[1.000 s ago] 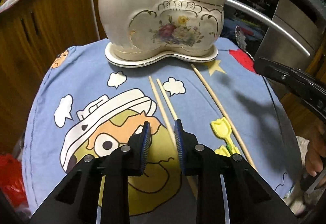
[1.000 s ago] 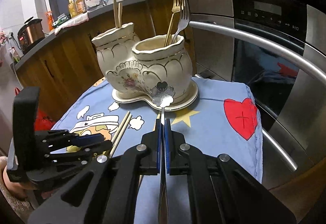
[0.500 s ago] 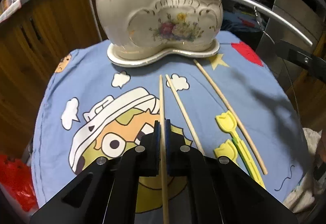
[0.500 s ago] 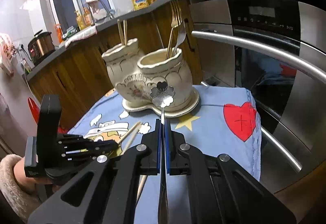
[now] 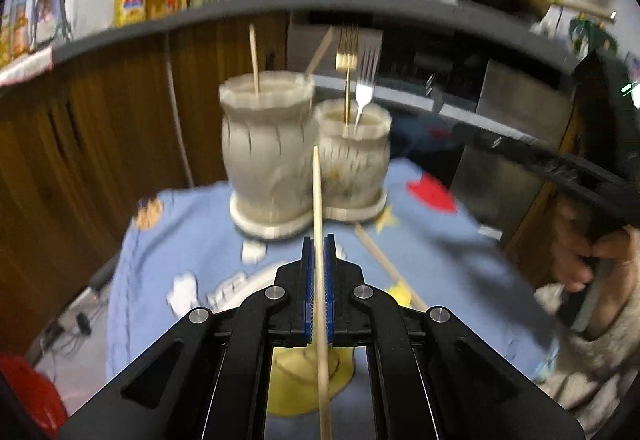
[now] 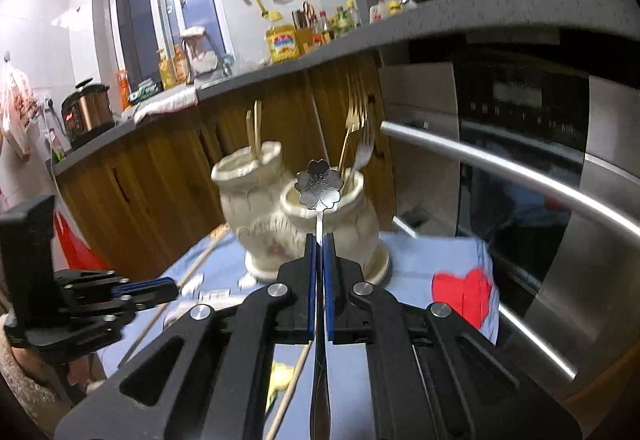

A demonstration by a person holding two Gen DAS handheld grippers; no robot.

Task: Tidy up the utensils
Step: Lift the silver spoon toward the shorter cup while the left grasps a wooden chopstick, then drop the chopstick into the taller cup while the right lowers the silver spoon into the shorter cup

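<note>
My left gripper [image 5: 319,240] is shut on a wooden chopstick [image 5: 318,199] that is lifted off the blue cloth [image 5: 440,252] and points at the cream ceramic holder [image 5: 264,159]. Two chopsticks stand in the holder's tall pot; a gold fork [image 5: 347,55] and a silver fork [image 5: 366,87] stand in the low pot [image 5: 354,147]. My right gripper [image 6: 319,238] is shut on a flower-headed metal spoon [image 6: 319,184], held up in front of the low pot [image 6: 352,215]. The left gripper [image 6: 160,286] with its chopstick [image 6: 200,260] shows at the left.
More chopsticks [image 5: 380,256] and a yellow utensil [image 6: 282,376] lie on the cloth. An oven with a long steel handle [image 6: 500,167] stands to the right, wooden cabinets [image 5: 100,143] behind. A hand [image 5: 584,256] holds the right gripper at the right edge.
The left gripper closed on a chopstick lying on the cloth and lifted it. Both grippers rose and tilted up, so the holder looks farther and lower. The right keeps its spoon.
</note>
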